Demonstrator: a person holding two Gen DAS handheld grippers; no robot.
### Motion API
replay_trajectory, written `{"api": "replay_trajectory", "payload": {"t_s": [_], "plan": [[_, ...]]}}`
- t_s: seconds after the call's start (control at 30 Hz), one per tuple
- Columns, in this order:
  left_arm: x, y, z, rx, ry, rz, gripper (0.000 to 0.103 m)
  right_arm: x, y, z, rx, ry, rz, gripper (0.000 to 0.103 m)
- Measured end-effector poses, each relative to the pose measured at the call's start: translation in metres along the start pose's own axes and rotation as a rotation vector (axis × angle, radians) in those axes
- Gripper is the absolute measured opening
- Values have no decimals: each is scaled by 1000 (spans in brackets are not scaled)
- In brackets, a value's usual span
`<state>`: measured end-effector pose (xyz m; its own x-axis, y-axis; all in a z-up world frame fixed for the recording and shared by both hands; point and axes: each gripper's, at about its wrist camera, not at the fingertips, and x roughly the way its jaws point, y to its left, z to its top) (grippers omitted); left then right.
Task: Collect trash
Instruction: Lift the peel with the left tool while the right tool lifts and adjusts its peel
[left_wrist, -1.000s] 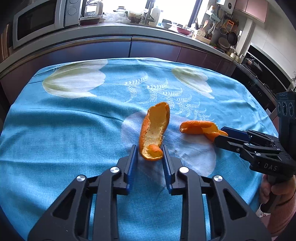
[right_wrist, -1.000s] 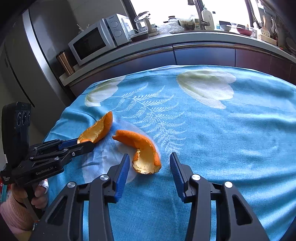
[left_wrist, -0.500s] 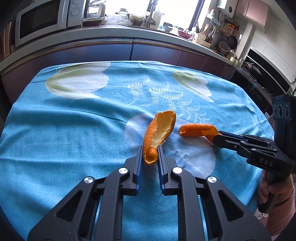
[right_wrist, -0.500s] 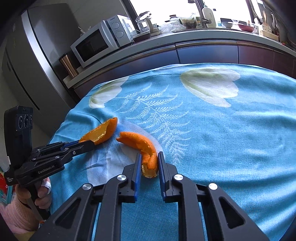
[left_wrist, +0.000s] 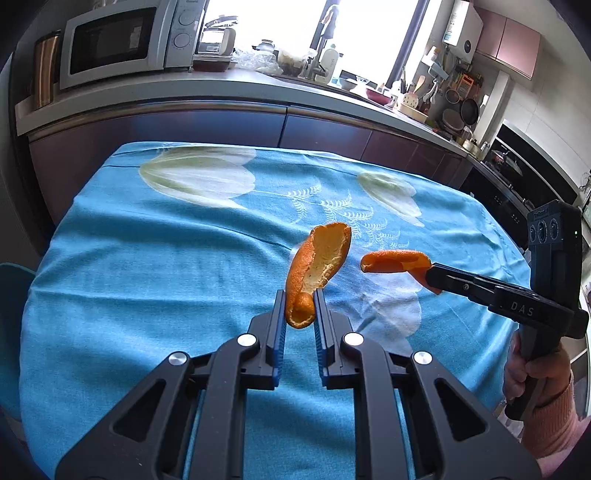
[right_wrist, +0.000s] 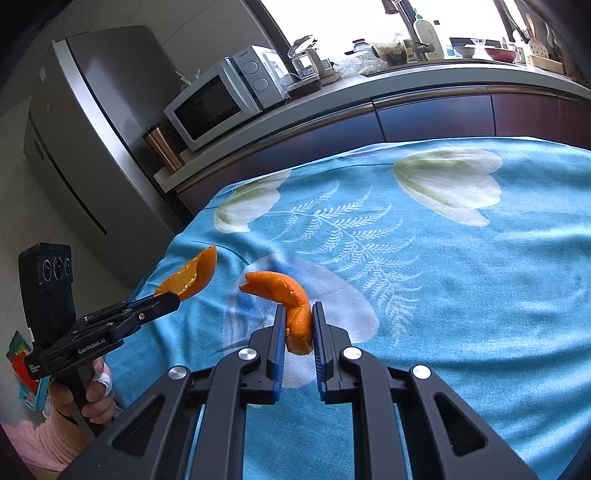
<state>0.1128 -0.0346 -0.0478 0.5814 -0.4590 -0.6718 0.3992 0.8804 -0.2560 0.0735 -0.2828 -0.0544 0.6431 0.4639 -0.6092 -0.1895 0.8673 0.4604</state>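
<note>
My left gripper (left_wrist: 300, 310) clamps the long peel (left_wrist: 319, 266), my right gripper (right_wrist: 299, 325) clamps the curved peel (right_wrist: 286, 295), both above the table (left_wrist: 147, 277).

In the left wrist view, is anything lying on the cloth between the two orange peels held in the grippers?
No. Between the long peel and the curved peel only bare blue tablecloth shows there.

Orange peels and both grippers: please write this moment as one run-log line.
left gripper: shut on long orange peel | right gripper: shut on curved orange peel | tablecloth: nothing else on it
</note>
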Motion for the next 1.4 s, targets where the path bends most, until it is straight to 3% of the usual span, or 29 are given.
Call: {"api": "replay_trajectory", "payload": {"t_s": [0.63, 1.4], "plan": [[-59, 43, -25, -53, -54, 74, 15, 8, 42, 0, -16, -5, 107, 13], [-97, 84, -43, -114, -87, 148, 15, 35, 92, -5, -58, 31, 181, 13]]}}
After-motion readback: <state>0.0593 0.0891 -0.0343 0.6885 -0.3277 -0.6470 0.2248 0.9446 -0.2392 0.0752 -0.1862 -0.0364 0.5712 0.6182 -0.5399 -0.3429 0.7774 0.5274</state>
